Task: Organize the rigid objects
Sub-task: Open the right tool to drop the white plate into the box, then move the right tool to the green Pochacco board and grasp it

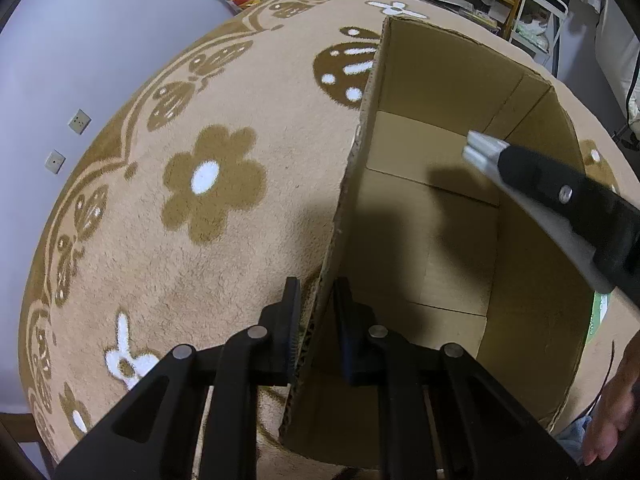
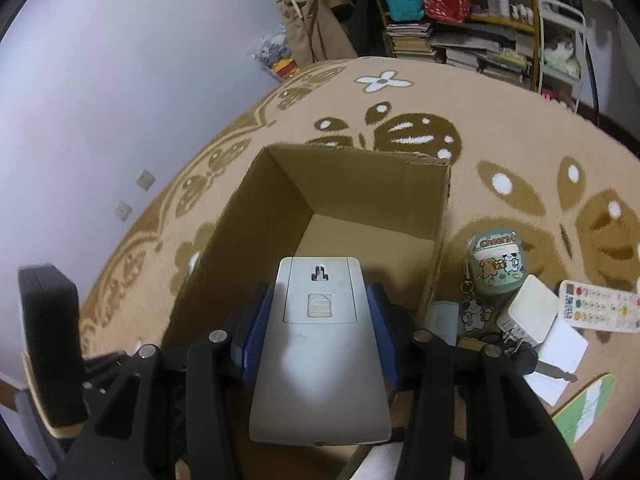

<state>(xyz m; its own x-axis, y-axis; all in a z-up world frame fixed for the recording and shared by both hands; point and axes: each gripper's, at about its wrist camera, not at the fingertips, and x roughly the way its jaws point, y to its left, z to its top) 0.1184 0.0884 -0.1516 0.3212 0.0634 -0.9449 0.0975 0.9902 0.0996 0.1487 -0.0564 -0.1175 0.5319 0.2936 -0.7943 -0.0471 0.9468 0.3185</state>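
A tan rug point(image 2: 500, 128) with brown flowers, butterflies and white accents covers the supporting surface. A cardboard box point(image 2: 360, 184), open at the top, stands directly on it near the middle of the right wrist view. From the box, at about 3 to 4 o'clock, lie a round green case printed with cartoon animals point(image 2: 498, 264), a white cube-shaped adapter point(image 2: 530, 310), a white remote control point(image 2: 600, 306) and a sheet of white paper point(image 2: 560, 354); at roughly 5 o'clock sits a green-and-white striped item point(image 2: 588, 404), possibly a small board.
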